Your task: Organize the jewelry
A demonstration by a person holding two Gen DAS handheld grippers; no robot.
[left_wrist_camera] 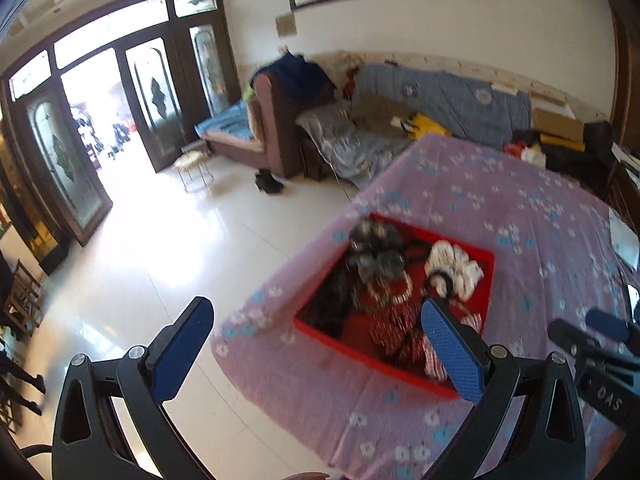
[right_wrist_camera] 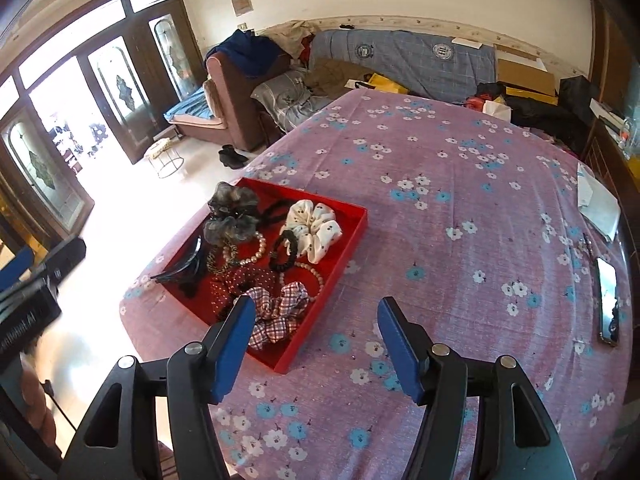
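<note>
My right jaws (right_wrist_camera: 316, 320) stand wide apart and hold nothing, hovering above the surface (right_wrist_camera: 460, 240) with its purple flowered cloth. My left jaws (left_wrist_camera: 316, 320) are spread just as wide and empty too; that view is blurred, so small details there escape me.

The red tray (right_wrist_camera: 352, 236) lies ahead and to the left of my right jaws, its near corner just beyond my left fingertip (right_wrist_camera: 244, 312). From my left jaws the same red tray (left_wrist_camera: 486, 264) sits ahead and to the right, with my right fingertip (left_wrist_camera: 436, 316) in front of its near side.

Inside the tray, nearest my right jaws, is a plaid scrunchie (right_wrist_camera: 280, 312), touching a red dotted scrunchie (right_wrist_camera: 244, 280) beyond it. A white dotted scrunchie (right_wrist_camera: 314, 228) lies toward the far right corner, a black hair tie (right_wrist_camera: 285, 256) beside it. A grey gauzy scrunchie (right_wrist_camera: 232, 212) fills the far left, a pearl strand (right_wrist_camera: 250, 254) near it, and a black hair clip (right_wrist_camera: 186, 268) rests along the left wall.

A phone (right_wrist_camera: 608, 304) lies well to the right of my right jaws, near the surface's edge.
</note>
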